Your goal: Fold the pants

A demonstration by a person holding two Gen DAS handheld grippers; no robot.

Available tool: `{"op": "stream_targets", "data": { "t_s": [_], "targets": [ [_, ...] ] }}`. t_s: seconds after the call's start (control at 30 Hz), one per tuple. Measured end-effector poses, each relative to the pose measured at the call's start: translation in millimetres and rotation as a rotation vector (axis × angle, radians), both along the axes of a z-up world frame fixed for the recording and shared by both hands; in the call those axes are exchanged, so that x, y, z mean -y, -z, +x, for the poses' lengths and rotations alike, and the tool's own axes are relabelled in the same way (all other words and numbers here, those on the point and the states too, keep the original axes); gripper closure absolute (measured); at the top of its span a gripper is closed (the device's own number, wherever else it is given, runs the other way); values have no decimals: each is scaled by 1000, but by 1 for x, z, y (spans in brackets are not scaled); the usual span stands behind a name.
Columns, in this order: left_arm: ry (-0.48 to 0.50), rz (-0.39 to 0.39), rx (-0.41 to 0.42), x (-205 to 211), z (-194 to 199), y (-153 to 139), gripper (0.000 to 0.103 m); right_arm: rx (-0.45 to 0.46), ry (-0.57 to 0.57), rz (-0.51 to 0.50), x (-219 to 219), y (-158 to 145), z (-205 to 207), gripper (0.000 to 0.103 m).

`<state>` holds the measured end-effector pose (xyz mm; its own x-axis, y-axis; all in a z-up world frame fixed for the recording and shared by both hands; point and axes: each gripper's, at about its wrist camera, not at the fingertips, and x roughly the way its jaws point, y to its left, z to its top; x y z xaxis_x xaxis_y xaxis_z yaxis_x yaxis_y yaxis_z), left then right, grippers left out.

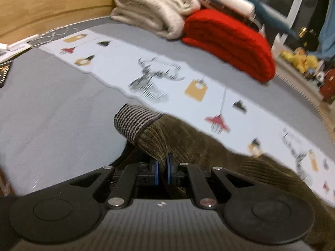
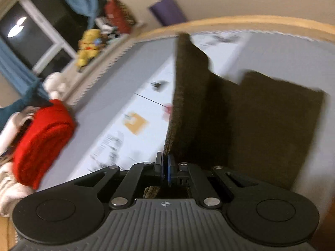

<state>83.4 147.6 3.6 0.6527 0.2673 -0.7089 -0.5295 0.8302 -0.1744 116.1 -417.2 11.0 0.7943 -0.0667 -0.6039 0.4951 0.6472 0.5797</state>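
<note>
Olive-brown corduroy pants (image 1: 201,144) lie across a grey bed with a printed runner. My left gripper (image 1: 162,165) is shut on a fold of the corduroy, close to the striped waistband lining (image 1: 134,121) that is turned outward. In the right wrist view the pants (image 2: 261,125) hang lifted off the bed, and one leg stands up as a tall flap (image 2: 188,79). My right gripper (image 2: 165,167) is shut on the lower edge of that flap. Both views are blurred by motion.
A folded red blanket (image 1: 230,39) and a cream blanket (image 1: 150,8) sit at the head of the bed (image 1: 52,104) by a wooden headboard (image 1: 41,2). The printed runner (image 1: 159,71) crosses the bed. A window (image 2: 31,33), yellow toys (image 2: 89,44) and a wooden frame (image 2: 251,22) border it.
</note>
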Motion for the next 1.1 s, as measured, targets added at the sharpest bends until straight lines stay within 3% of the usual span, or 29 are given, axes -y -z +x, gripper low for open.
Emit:
{"op": "stream_targets", "data": {
  "t_s": [0.1, 0.13, 0.17, 0.2, 0.33, 0.4, 0.47, 0.57, 0.7, 0.83, 1.1],
  "targets": [
    [-82, 80, -76, 10, -8, 8, 81, -96, 44, 32, -3, 31, -33, 100],
    [-110, 114, -81, 15, -11, 9, 67, -142, 48, 42, -3, 41, -37, 100],
    [-114, 149, -60, 20, -15, 7, 58, -172, 65, 88, 2, 48, -40, 100],
    [-94, 201, -30, 30, -18, 4, 56, -174, 77, 112, 5, 49, -42, 100],
    [-26, 348, 68, 63, -26, -8, 43, -194, 91, -12, 10, 34, -40, 96],
    [68, 342, 119, 75, -26, -6, 36, -180, 98, 9, 21, 38, -43, 96],
    [186, 270, 131, 80, -22, 7, 35, -152, 141, 85, 44, 47, -50, 96],
    [319, 180, 36, 85, -9, 35, 35, -102, 259, 113, 79, 60, -71, 94],
    [381, 113, -148, 85, 11, 76, 37, -86, 353, 138, 130, 82, -76, 86],
    [421, 183, -156, 97, 10, 84, 37, -73, 361, 200, 172, 106, -63, 78],
    [442, 218, -149, 105, 9, 92, 36, -106, 281, 155, 196, 120, -22, 71]
  ]
}}
